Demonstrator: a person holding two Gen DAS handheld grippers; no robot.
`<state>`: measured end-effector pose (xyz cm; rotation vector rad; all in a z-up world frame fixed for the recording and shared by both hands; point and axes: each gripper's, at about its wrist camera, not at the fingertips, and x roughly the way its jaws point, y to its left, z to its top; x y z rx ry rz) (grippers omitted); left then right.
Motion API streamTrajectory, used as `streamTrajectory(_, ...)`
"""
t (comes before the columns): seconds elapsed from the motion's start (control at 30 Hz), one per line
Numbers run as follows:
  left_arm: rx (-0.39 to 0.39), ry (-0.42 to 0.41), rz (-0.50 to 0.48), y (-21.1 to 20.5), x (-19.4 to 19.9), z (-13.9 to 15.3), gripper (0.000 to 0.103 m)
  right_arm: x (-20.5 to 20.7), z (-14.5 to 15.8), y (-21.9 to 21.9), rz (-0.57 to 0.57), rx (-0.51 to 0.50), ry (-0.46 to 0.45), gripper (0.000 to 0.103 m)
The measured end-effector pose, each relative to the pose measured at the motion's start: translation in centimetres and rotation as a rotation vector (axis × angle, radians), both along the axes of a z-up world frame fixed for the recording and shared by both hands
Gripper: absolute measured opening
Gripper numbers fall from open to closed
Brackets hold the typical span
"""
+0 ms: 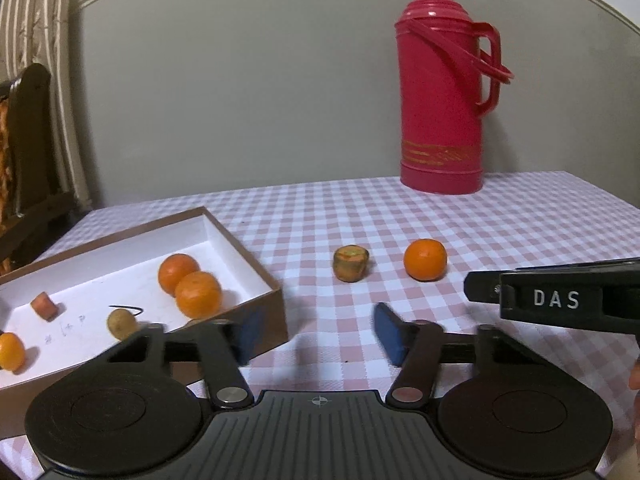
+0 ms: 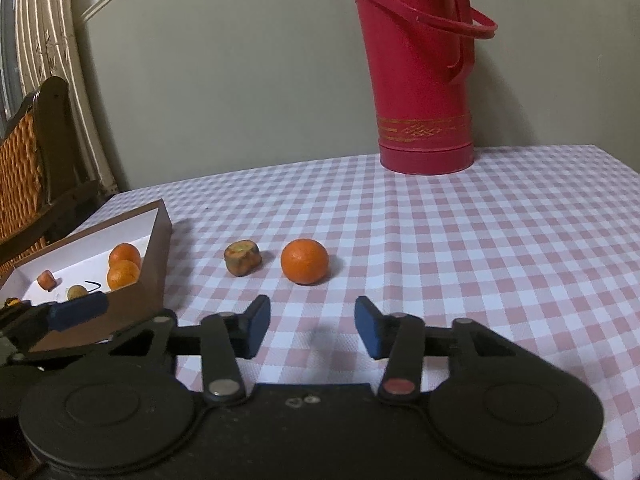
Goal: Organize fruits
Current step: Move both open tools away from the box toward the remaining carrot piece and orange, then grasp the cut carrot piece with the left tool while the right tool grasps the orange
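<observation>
Orange tangerine (image 2: pixel 304 261) sits round, axisless.

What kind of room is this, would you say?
Probably a home dining area: a table with a pink checked tablecloth, a red thermos flask against the wall, and a wooden chair beside it.

This looks like a room in a home, likely a dining corner. A table spread with a pink-and-white checked tablecloth (image 2: pixel 460 240) stands against a plain grey-green wall (image 1: pixel 240 100). A red plastic thermos flask (image 1: pixel 442 88) with a carrying handle stands at the table's far edge. To the left are a dark wooden chair with woven cane backing (image 2: pixel 28 168) and striped curtains (image 1: pixel 32 20).
</observation>
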<state>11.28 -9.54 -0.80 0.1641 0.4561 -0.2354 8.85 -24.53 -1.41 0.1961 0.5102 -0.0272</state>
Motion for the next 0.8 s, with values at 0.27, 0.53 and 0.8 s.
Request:
streamTrajectory(0.27, -0.016, 0.01, -0.018, -0.5, 1.4, 0.0, 0.036, 1.4, -0.4, -0.1, 0.001, 0.029, 0.021, 0.029)
streamTrajectory(0.53, -0.017, 0.025, -0.023, -1.7, 3.2, -0.5, 0.031, 2.7, -0.8, -0.5, -0.013, 0.045, 0.037, 0.028)
streamTrajectory(0.8, -0.028, 0.035, -0.016, -2.1, 5.2, -1.0, 0.022, 4.8, -0.6, -0.2, -0.016, 0.039, 0.026, 0.029)
